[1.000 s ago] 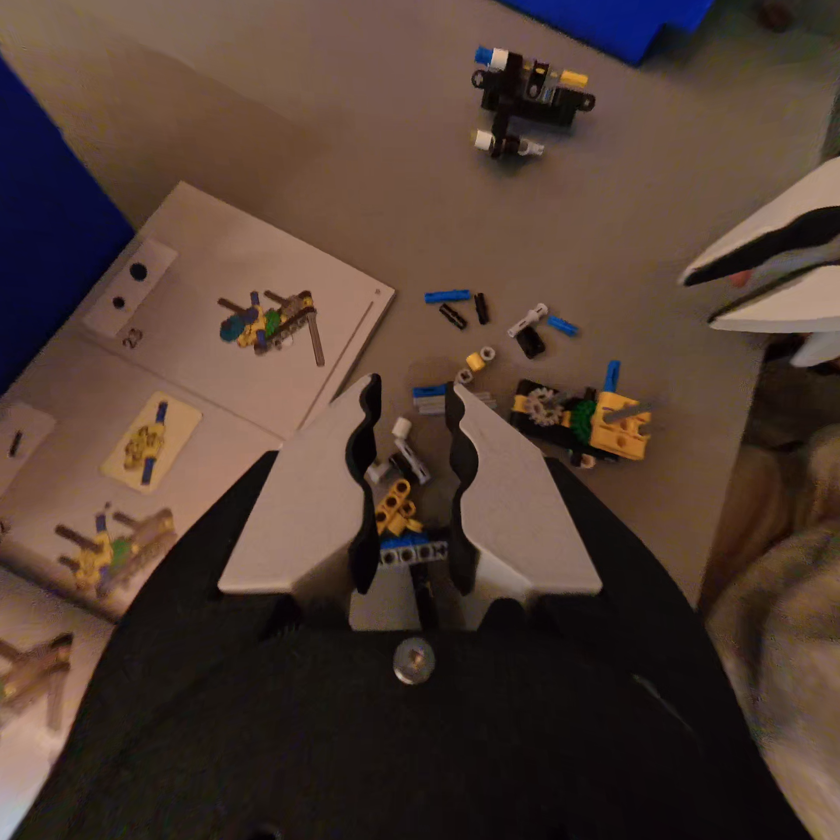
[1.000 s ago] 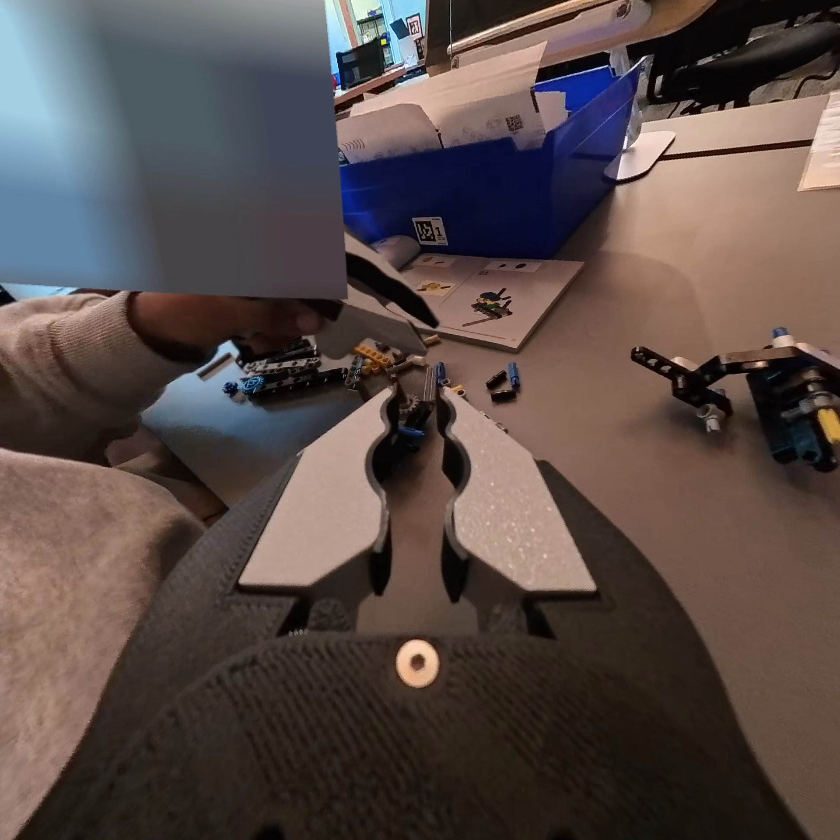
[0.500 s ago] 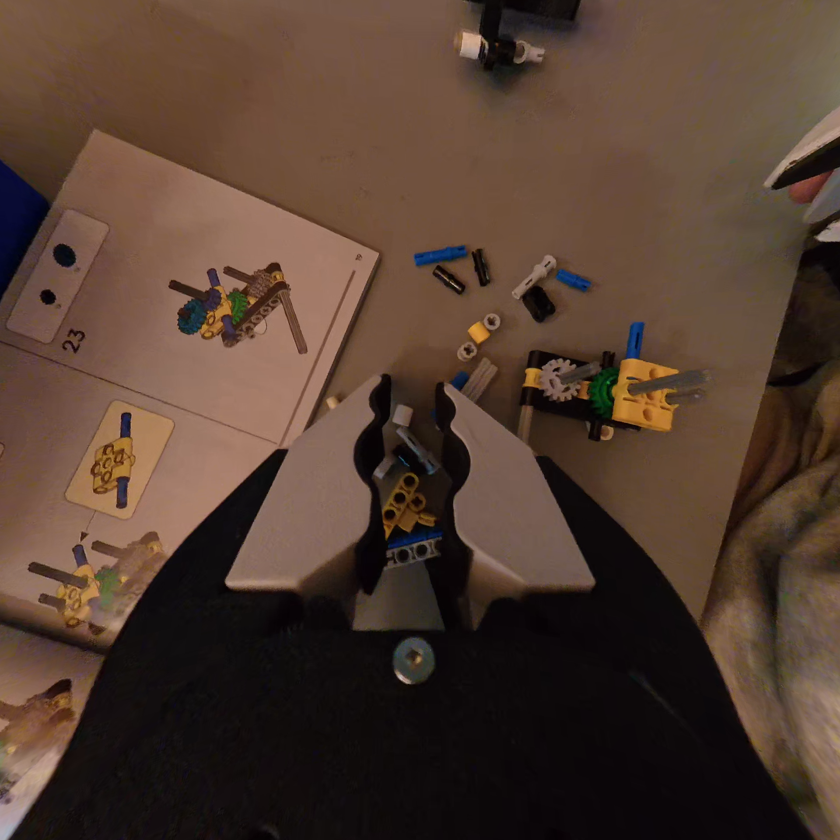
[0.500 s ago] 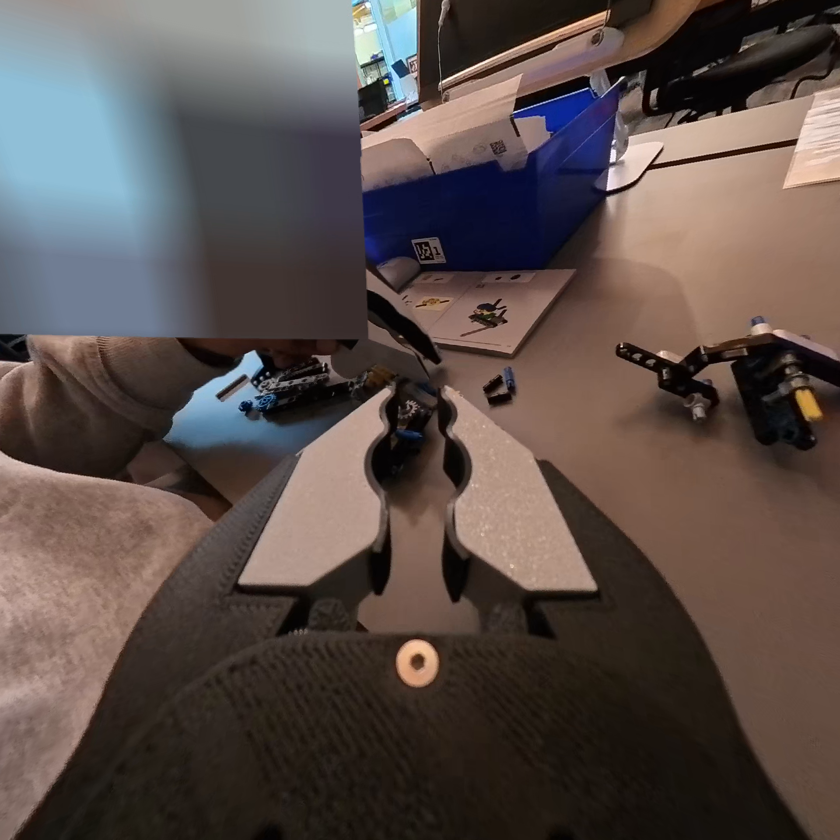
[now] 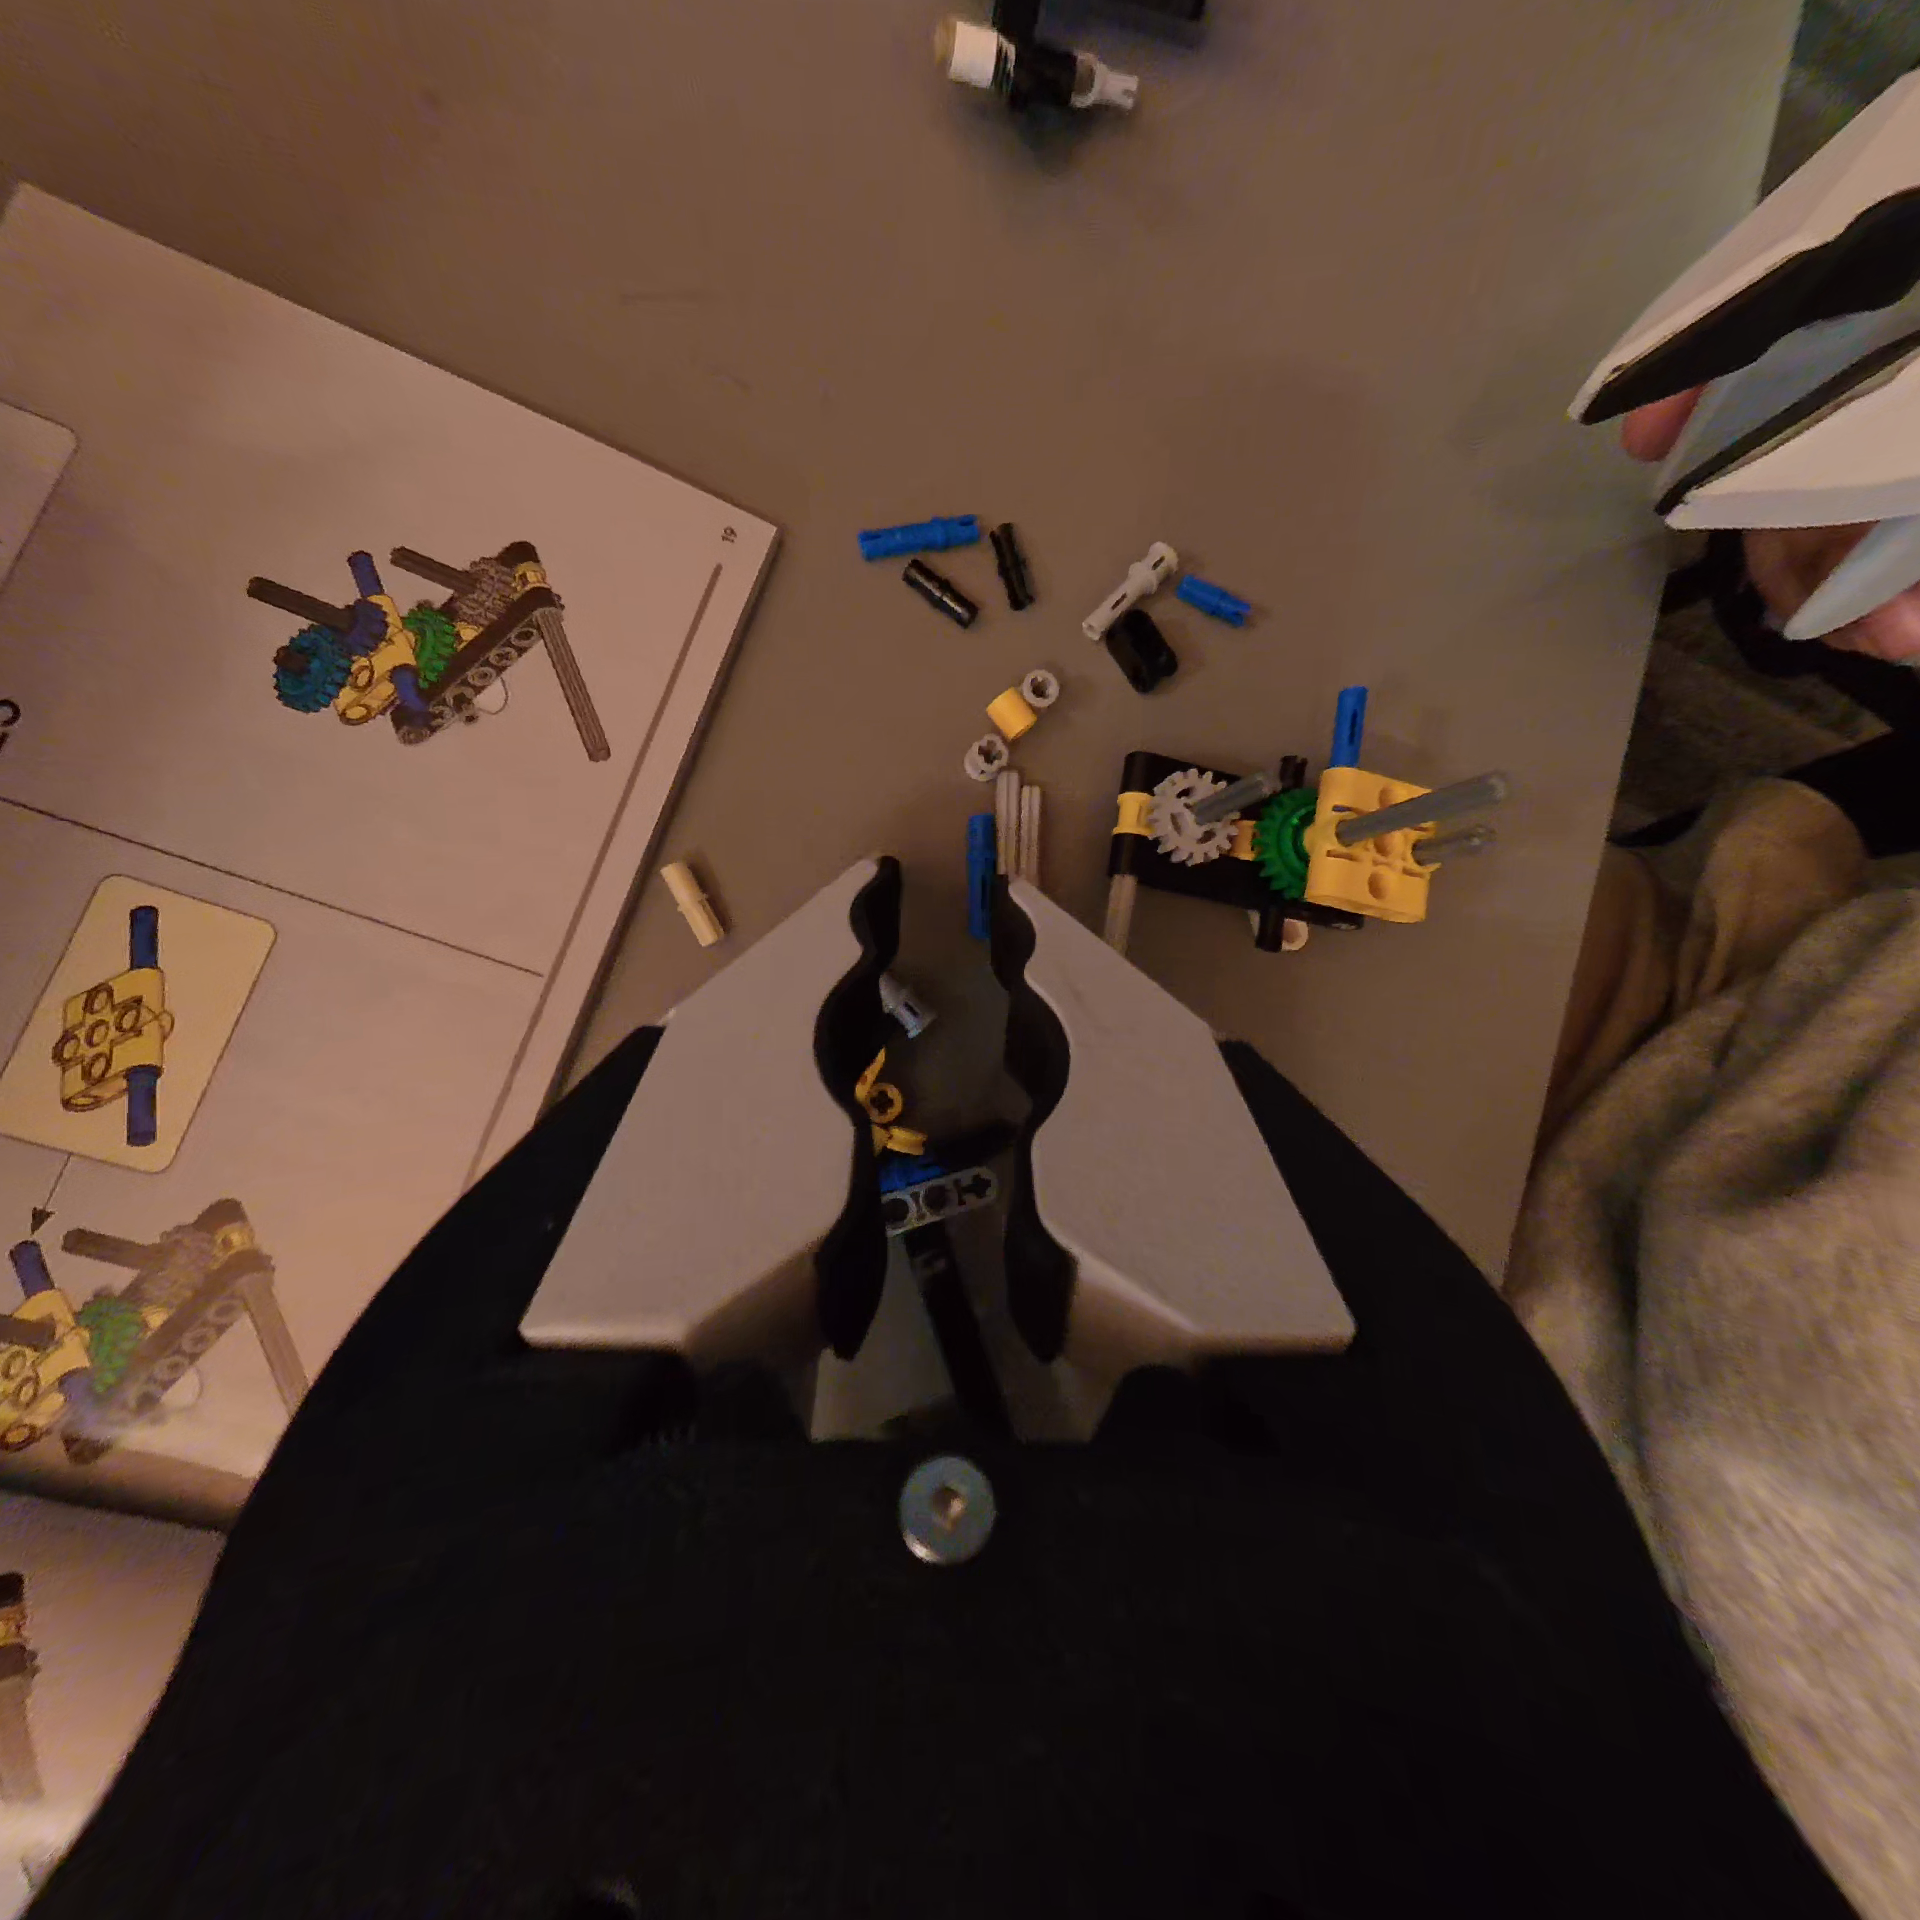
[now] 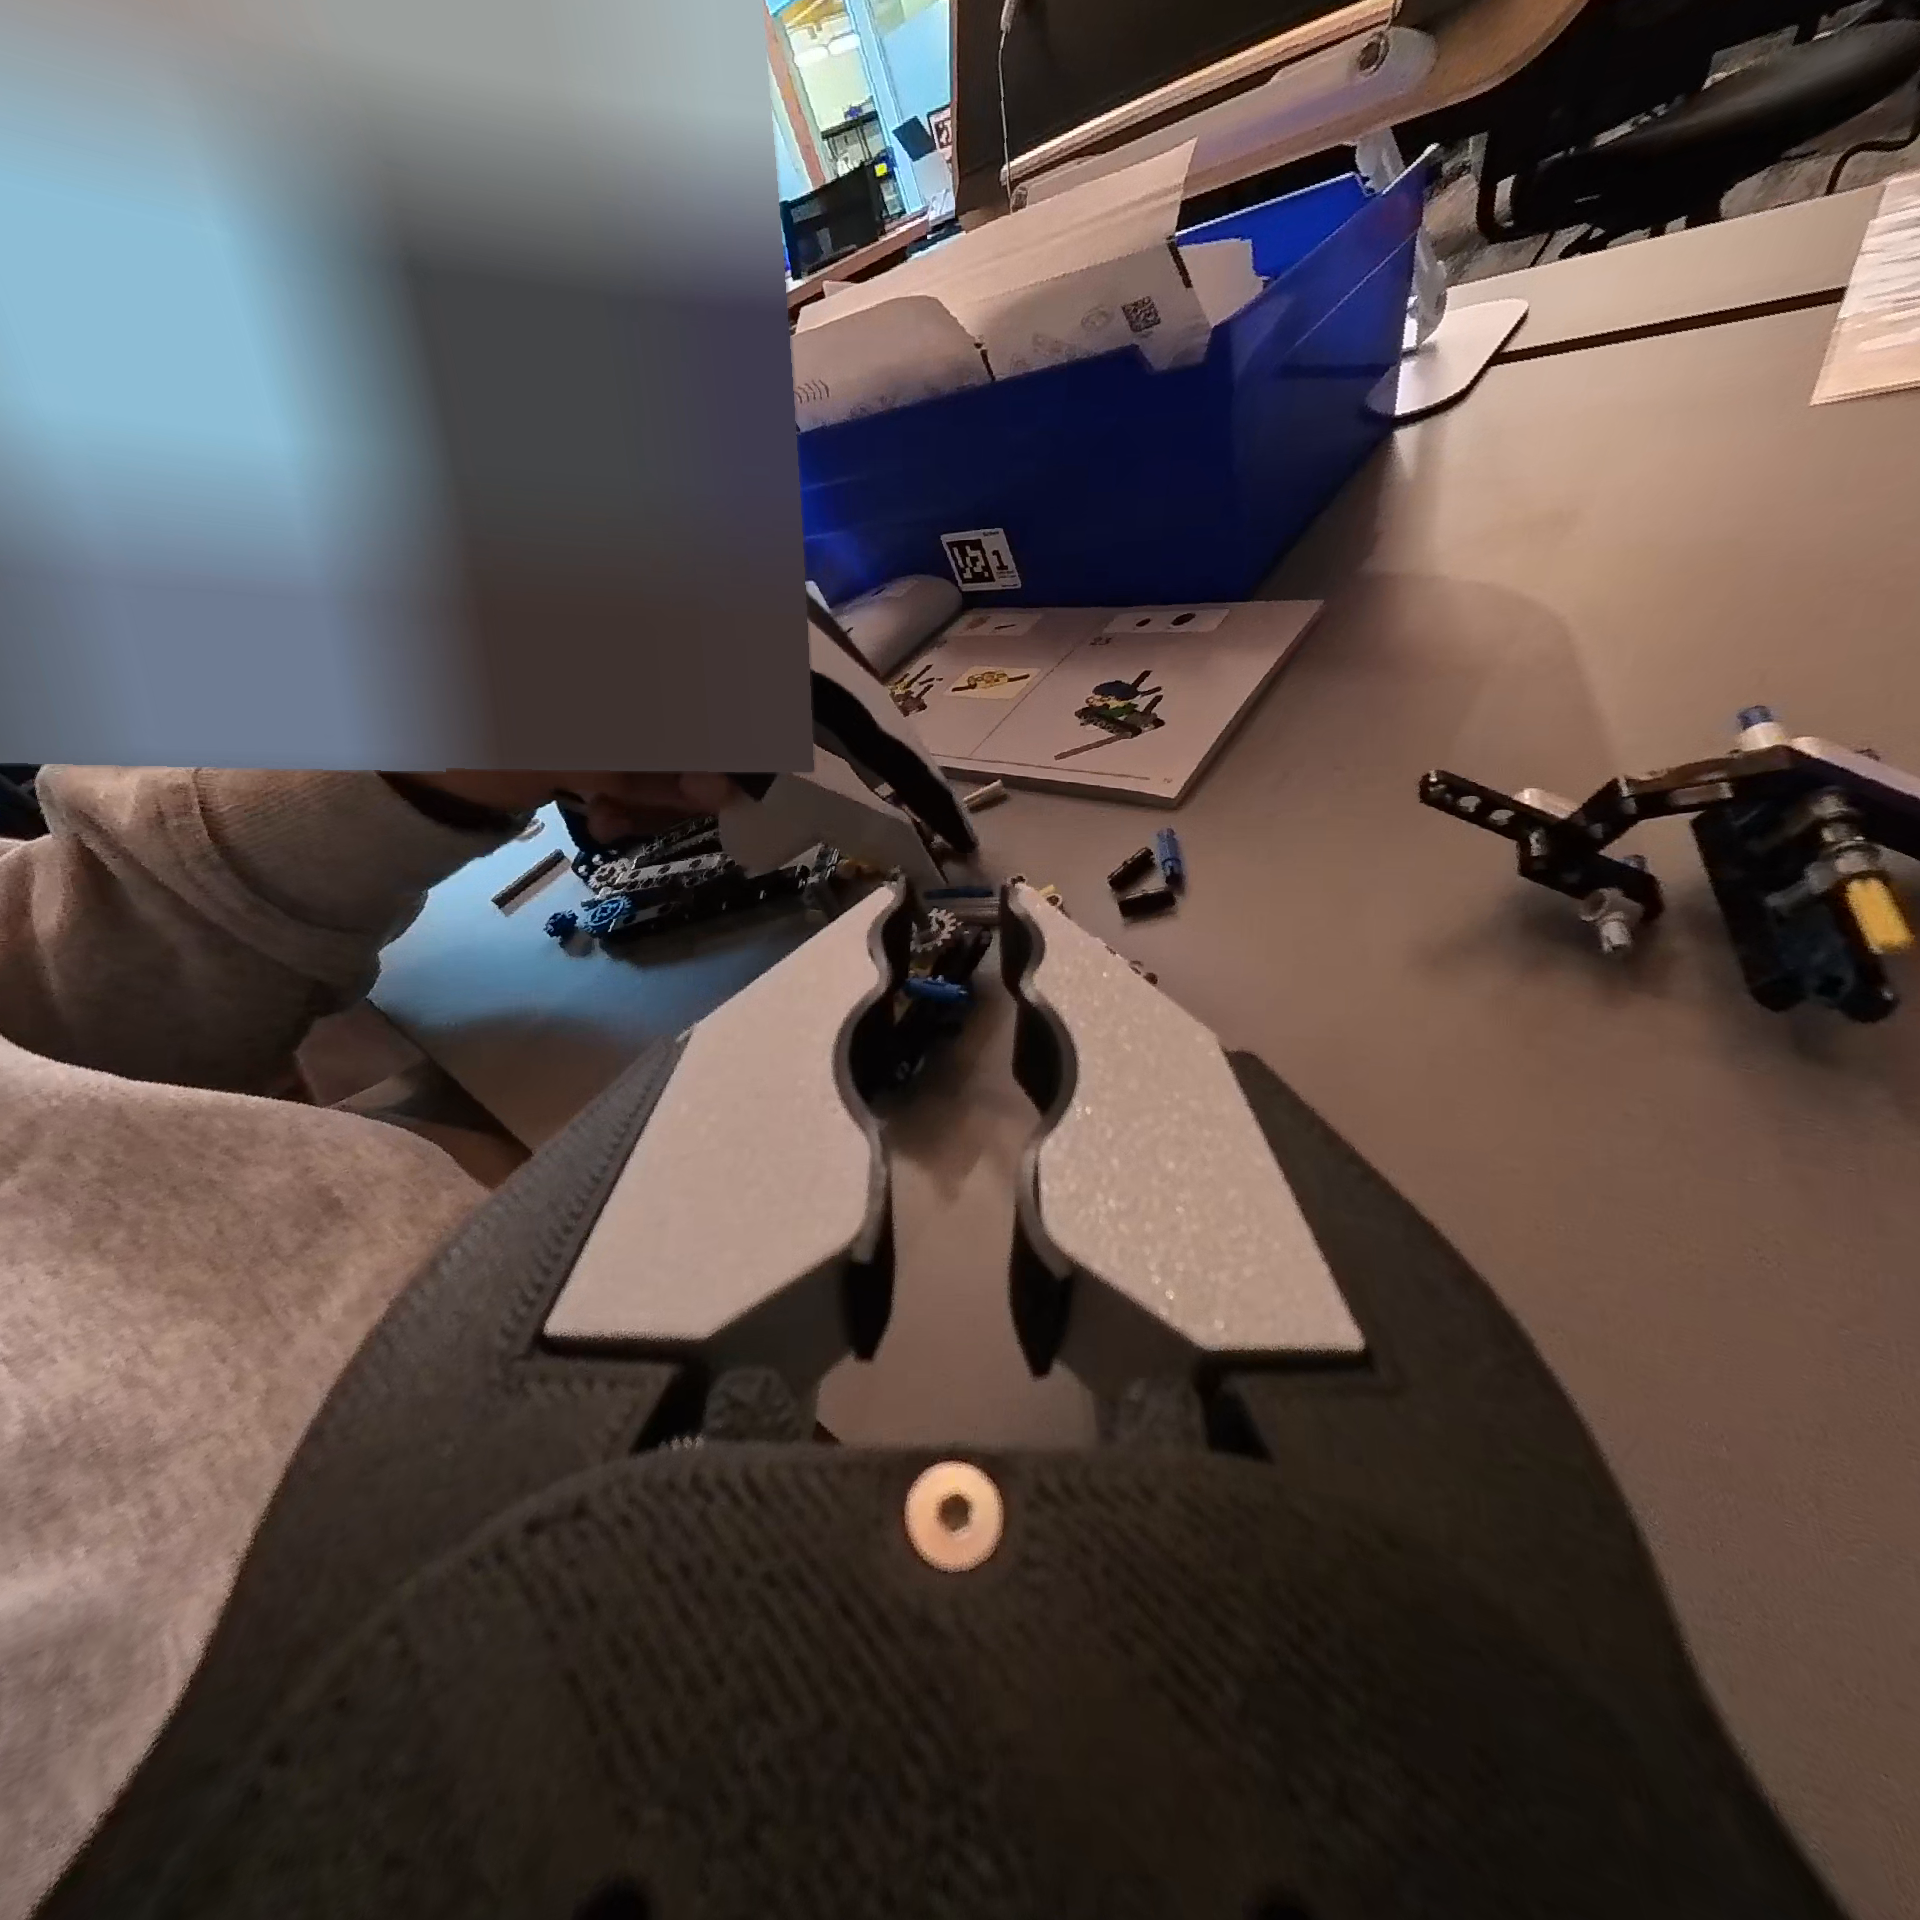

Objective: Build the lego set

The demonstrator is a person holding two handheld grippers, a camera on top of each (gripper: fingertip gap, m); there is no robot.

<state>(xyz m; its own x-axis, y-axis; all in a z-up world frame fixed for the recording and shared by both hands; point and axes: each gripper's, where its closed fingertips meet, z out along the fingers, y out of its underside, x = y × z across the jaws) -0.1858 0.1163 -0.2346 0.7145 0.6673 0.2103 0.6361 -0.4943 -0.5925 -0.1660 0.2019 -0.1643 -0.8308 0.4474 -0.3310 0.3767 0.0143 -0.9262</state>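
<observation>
My left gripper (image 5: 945, 883) points down over the grey table (image 5: 1195, 312), shut on a small lego assembly (image 5: 914, 1174): a yellow connector, a blue and grey beam and a black axle. A yellow and black gear assembly (image 5: 1361, 852) lies just to its right, with loose blue pins (image 5: 920, 540) and black pins (image 5: 940, 592) ahead. The open instruction booklet (image 5: 364, 520) lies to the left. My right gripper (image 6: 954, 896) hovers low with a narrow gap and nothing gripped. The right gripper also shows in the left wrist view (image 5: 1621, 457) at the far right. The left gripper (image 6: 935, 821) shows ahead in the right wrist view.
A black lego assembly (image 6: 1766, 883) stands on the table, at the top edge in the left wrist view (image 5: 1039, 62). A blue bin (image 6: 1091, 488) with papers stands behind the booklet (image 6: 1143, 707). Another build (image 6: 665, 894) lies near a person's sleeve (image 6: 156, 1143). The table edge (image 5: 1621, 831) runs along the right. Some 12 centimetres of space lies between my two pairs of fingers.
My left gripper has come lower over the loose pieces, still shut on the small assembly. The right gripper has shifted only slightly and shows larger at the right of the left wrist view.
</observation>
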